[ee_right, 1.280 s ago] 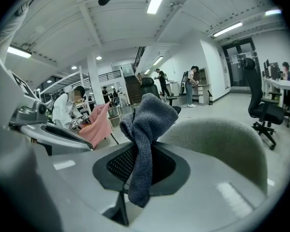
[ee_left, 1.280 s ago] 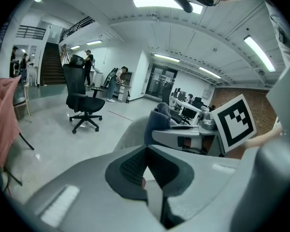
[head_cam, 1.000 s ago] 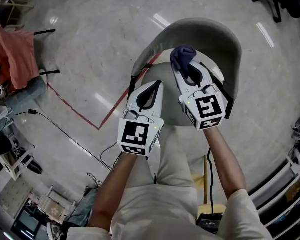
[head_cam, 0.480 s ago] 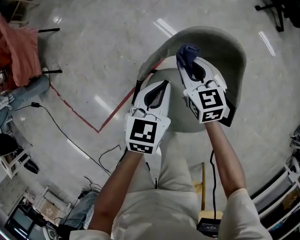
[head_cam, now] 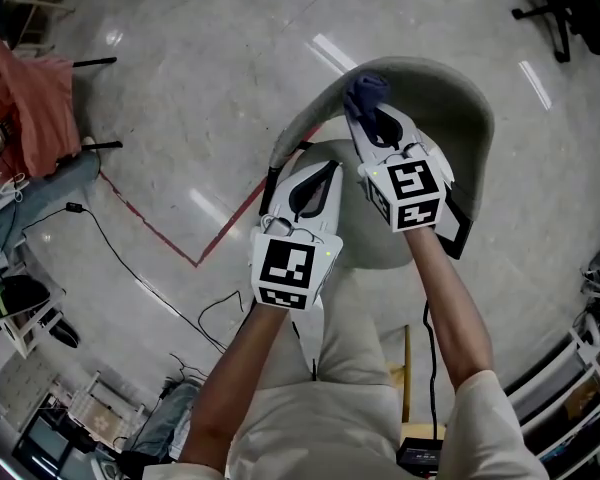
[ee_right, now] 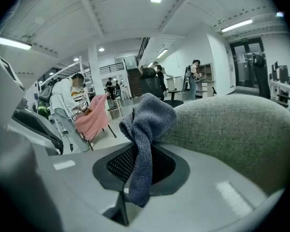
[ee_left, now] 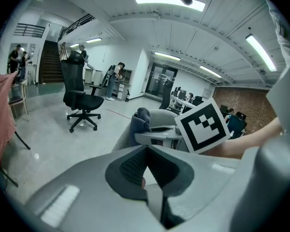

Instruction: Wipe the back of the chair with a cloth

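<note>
Clamping the soft, limp cloth (head_cam: 366,90) by a bunched fold, right gripper (head_cam: 372,118) jaws hold it at the chair back (head_cam: 465,108) rim, upper centre; left gripper (head_cam: 318,171) jaws together, empty; light, probably bunches easily.

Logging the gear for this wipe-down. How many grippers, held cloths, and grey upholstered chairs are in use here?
Grippers: 2, the left gripper with fingers together and empty, the right gripper clamped on the cloth
Cloths held: 1, the dark blue cloth
Grey chairs: 1, the chair
Total: 4
</note>
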Action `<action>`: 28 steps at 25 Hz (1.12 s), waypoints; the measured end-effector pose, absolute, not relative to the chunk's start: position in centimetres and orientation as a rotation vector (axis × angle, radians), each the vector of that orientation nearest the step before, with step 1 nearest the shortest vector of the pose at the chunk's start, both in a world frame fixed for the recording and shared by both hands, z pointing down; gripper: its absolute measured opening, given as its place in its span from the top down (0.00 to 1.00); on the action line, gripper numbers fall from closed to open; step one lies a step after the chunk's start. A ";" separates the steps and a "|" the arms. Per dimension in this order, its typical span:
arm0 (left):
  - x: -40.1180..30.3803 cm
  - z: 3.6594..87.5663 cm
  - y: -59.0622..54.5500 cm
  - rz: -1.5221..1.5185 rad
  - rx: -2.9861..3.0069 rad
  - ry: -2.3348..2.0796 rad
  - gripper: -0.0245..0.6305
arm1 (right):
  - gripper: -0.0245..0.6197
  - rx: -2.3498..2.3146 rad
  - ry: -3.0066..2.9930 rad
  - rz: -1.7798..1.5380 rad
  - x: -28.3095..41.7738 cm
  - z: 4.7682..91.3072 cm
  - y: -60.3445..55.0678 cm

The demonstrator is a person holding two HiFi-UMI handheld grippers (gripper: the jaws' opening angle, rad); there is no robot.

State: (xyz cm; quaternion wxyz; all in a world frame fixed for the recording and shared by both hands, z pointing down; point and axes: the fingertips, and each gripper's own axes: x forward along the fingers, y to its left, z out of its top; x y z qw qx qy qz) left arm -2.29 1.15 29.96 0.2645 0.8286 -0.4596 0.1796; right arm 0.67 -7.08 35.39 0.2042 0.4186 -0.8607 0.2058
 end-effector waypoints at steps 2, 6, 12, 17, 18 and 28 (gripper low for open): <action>-2.2 30.1 0.9 0.487 2.237 -1.243 0.96 | 0.83 1.169 -2.397 0.582 0.8 35.7 -7.5; -2.1 30.2 0.7 0.487 2.239 -1.238 0.96 | 0.83 1.193 -2.397 0.623 1.3 35.8 -7.9; -2.3 30.2 0.8 0.489 2.232 -1.235 0.96 | 0.83 1.269 -2.363 0.661 2.9 36.1 -7.9; -1.3 30.4 0.9 0.491 2.239 -1.217 0.96 | 0.83 1.350 -2.341 0.714 5.3 35.9 -8.4; -1.2 30.5 1.0 0.492 2.240 -1.213 0.96 | 0.83 1.361 -2.335 0.715 5.6 36.0 -8.4; 0.2 30.7 1.5 0.506 2.259 -1.163 0.96 | 0.83 1.495 -2.260 0.734 9.8 36.0 -8.2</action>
